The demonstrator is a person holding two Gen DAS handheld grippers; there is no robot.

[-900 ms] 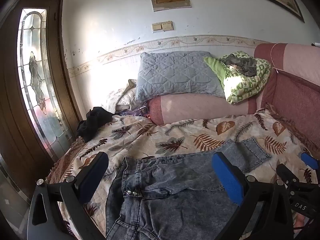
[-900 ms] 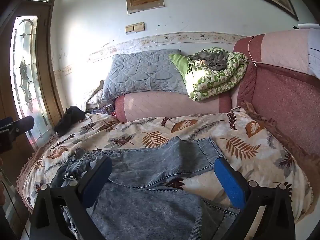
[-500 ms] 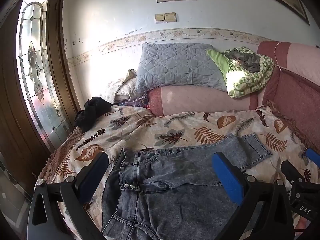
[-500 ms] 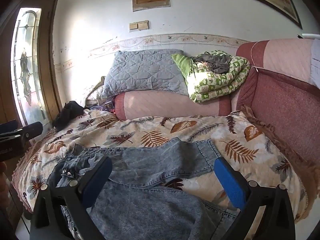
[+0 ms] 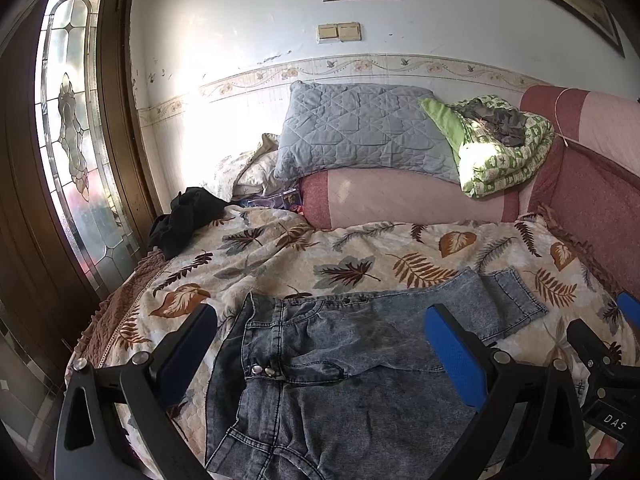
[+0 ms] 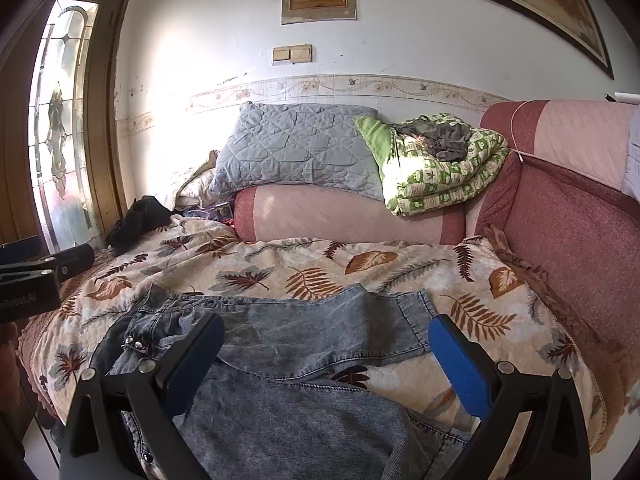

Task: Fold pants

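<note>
Denim pants (image 5: 352, 364) lie spread across a leaf-print bedspread (image 5: 304, 256) on a sofa bed, waistband toward the bedspread's left edge, legs running toward the right. One leg is laid flat along the middle, its hem (image 6: 416, 320) ending short of the right edge; the other leg sits at the near edge, partly cut off by the frame. Two metal buttons (image 5: 262, 369) show at the fly.

Left gripper (image 5: 320, 352) hovers over the waist area w/ jaws wide apart, nothing between the blue pads, no contact w/ the fabric seen. Right gripper (image 6: 326, 360) hangs over the legs, jaws likewise spread wide & holding nothing. From the right wrist cam, part of the left gripper shows at the left border; from the left wrist cam, part of the right gripper shows at the lower right corner.

At the far edge of the bedspread: a pink bolster (image 5: 404, 200) against the wall, a gray quilted pillow (image 5: 360, 132) resting on it, & a folded green-print blanket (image 5: 508, 160) at the far right corner w/ a gray garment on top. A black cloth heap (image 5: 184, 216) sits at the far left corner, beside a stained-glass door panel (image 5: 72, 120). Red-pink sofa back (image 6: 580, 220) runs along the right edge. Sunlight washes out the wall behind the pillow.
</note>
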